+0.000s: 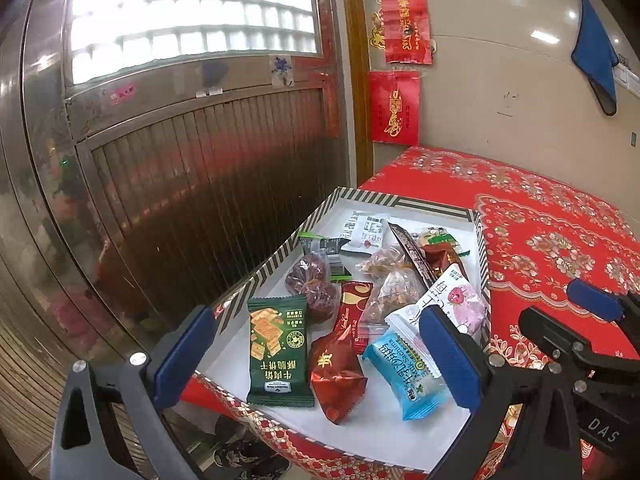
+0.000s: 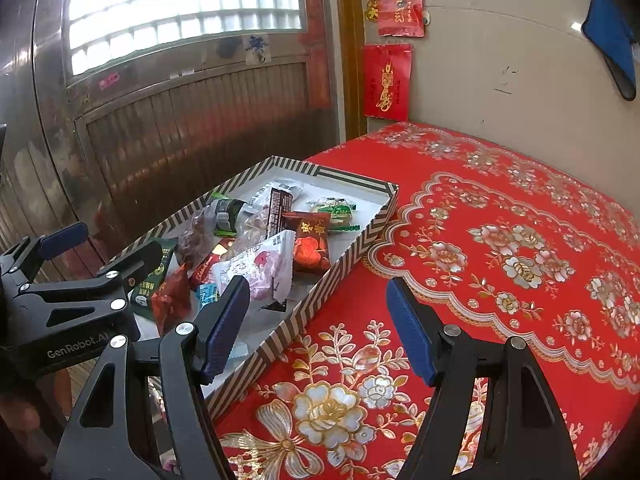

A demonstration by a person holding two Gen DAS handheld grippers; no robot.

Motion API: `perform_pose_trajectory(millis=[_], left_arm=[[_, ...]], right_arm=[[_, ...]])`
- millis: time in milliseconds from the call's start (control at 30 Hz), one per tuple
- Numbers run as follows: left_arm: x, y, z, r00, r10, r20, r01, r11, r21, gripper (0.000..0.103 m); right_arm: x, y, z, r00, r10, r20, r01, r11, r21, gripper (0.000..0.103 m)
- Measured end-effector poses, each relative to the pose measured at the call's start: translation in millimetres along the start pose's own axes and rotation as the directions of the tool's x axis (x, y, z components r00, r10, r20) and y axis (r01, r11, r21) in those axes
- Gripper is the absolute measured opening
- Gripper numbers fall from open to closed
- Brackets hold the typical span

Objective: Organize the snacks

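Gaping wide and empty, both tongs hover.

A black-and-white striped box holds green, red and blue packets on a red, gold-flowered tablecloth.

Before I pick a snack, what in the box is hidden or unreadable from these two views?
- Light blue packet: left wrist view, right edge hidden behind a left tongs pad.
- Dark green cracker packet: right wrist view, mostly hidden by the left tongs' body.
- Box near corner: cut off by the left wrist view's bottom edge.
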State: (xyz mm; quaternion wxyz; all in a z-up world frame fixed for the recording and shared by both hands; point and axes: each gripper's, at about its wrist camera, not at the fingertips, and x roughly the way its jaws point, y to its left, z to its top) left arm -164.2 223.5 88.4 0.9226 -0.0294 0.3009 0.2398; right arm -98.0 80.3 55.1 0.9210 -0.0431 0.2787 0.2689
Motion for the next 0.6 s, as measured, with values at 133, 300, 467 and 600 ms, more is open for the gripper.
perform_pose_trajectory(millis=[133,300,467,600], left_arm=[[-0.4,0.1,-0.6,1.000,-0.001,-0.001,0.001,1.000,-0.004,0.103],[-0.3,-0.3,-1.0,1.000,0.001,0.008,-0.001,1.000,0.000,0.103],[-2.0,-3.2,-0.8,0.999,-0.014,0.035,0.014,1.000,0.014,0.103],[-4.5,-9.9,2.3,0.999,-0.022,0.042,0.021,1.000,0.023,0.103]], right_arm=[[1.2,0.6,-0.6,1.000,0.004,-0.005,-0.004,1.000,-0.006,0.071],[1.3,1.2,-1.1,1.000,0.009,-0.007,-0.010,1.000,-0.016,0.071],[0.6,-2.1,-1.5,1.000,0.011,-0.008,-0.012,1.000,-0.010,0.071],[-2.4,-9.8,-1.6,1.000,0.006,-0.005,-0.006,1.000,0.003,0.071]])
